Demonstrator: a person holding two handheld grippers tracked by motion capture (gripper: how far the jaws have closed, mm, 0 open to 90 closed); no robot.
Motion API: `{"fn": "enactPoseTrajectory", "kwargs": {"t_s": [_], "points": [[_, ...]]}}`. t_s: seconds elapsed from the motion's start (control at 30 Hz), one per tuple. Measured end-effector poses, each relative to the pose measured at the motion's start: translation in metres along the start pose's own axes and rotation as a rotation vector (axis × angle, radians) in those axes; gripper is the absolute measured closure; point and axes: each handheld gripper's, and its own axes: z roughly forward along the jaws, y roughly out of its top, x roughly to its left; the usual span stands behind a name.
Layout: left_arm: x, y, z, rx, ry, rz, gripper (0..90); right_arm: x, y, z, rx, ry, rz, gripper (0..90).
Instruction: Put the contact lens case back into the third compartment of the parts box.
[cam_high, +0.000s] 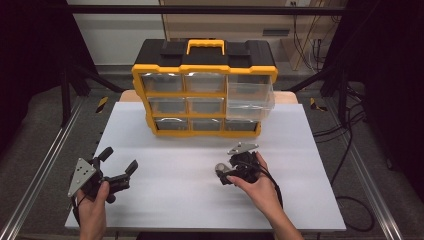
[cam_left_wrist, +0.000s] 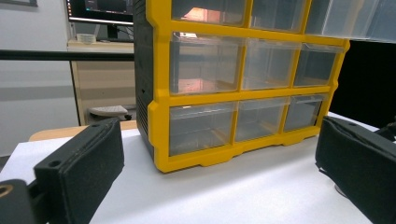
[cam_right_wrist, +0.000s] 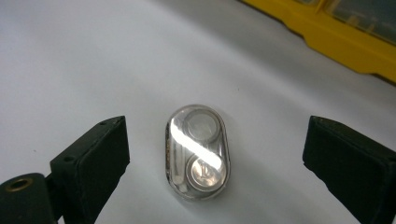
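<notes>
Jaws of the right gripper (cam_right_wrist: 215, 154) stand wide apart, one on each side of a small clear oval case (cam_right_wrist: 197, 151) that lies flat on the white worktop (cam_right_wrist: 70, 56); neither pad touches it. Inside the case sit two round compartments, one above the other, and the lower one bears a mark too blurred to read. In the high view the right gripper (cam_high: 227, 174) is held low over the case (cam_high: 220, 167), well in front of the yellow and black drawer cabinet (cam_high: 204, 90).

Open too are the jaws of the left gripper (cam_high: 120, 162), with nothing between them; it rests near the worktop's front left corner, pointing toward the cabinet (cam_left_wrist: 243, 93).

One clear drawer (cam_high: 250, 100) at the cabinet's upper right is pulled out; the others are shut. Nothing stands between the case and either gripper. No brand or label can be read.
</notes>
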Motion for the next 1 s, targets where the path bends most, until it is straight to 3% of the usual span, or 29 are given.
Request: {"fn": "enactPoseTrajectory", "kwargs": {"t_s": [0.27, 0.5, 0.77, 1.0], "points": [[-0.001, 0.0, 0.001, 0.001, -0.006, -0.002, 0.9, -0.002, -0.007, 0.004, -0.003, 0.019, 0.033, 7.3], [-0.001, 0.0, 0.001, 0.0, -0.008, -0.003, 1.0, -0.003, -0.011, 0.009, 0.03, 0.039, 0.045, 8.4], [-0.001, 0.0, 0.002, 0.005, -0.008, -0.001, 0.9, 0.002, -0.013, 0.017, 0.044, 0.063, 0.028, 20.3], [-0.001, 0.0, 0.002, 0.008, -0.01, -0.003, 0.9, 0.006, -0.013, 0.026, 0.067, 0.039, 0.008, 32.4]]}}
